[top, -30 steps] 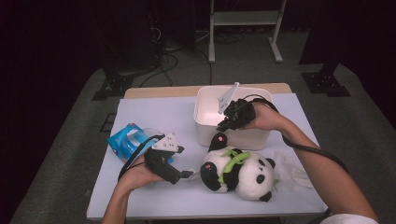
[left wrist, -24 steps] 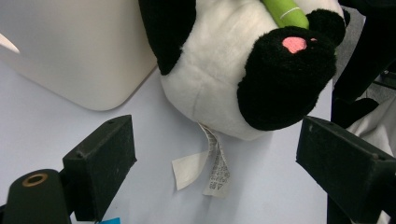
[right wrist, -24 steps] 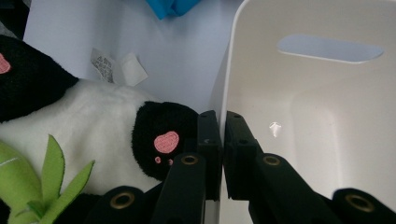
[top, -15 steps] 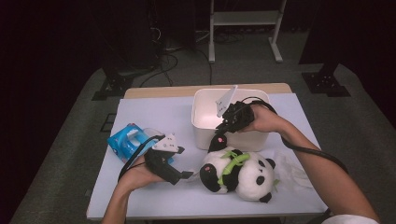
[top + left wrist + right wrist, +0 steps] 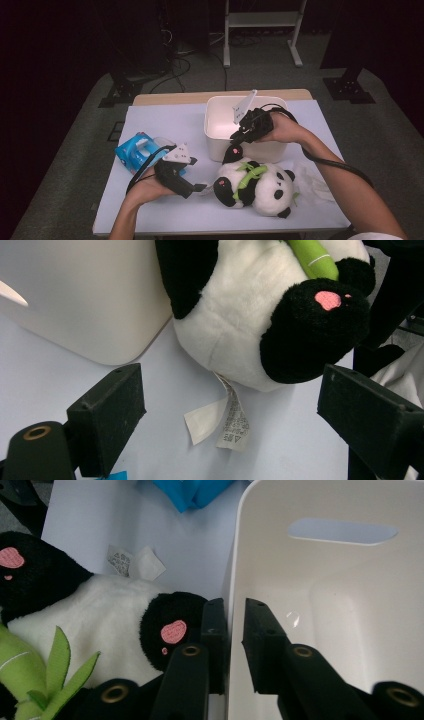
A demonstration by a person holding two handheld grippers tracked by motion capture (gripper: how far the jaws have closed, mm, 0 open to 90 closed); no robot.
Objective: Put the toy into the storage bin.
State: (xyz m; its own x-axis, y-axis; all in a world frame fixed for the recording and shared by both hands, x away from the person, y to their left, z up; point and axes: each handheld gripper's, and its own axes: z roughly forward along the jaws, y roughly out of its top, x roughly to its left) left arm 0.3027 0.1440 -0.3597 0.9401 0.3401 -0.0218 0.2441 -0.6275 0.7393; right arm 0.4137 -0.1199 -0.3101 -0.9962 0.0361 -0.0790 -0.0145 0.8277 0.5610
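Two grippers work: the right gripper (image 5: pixel 235 645), jaws just eased off the white bin's (image 5: pixel 220 107) six-o'clock wall; the left gripper (image 5: pixel 235 405) gapes empty before the unlifted plush panda (image 5: pixel 252 185).

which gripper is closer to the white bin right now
Right. The right gripper straddles the white bin's near wall, jaws just loosening. The left gripper sits apart, open, facing the toy panda.

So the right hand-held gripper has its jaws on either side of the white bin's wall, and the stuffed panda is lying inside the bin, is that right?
Not quite. The panda lies on the table in front of the white bin, not inside it, as the high view shows. The right hand-held gripper does have its jaws on either side of the bin's wall.
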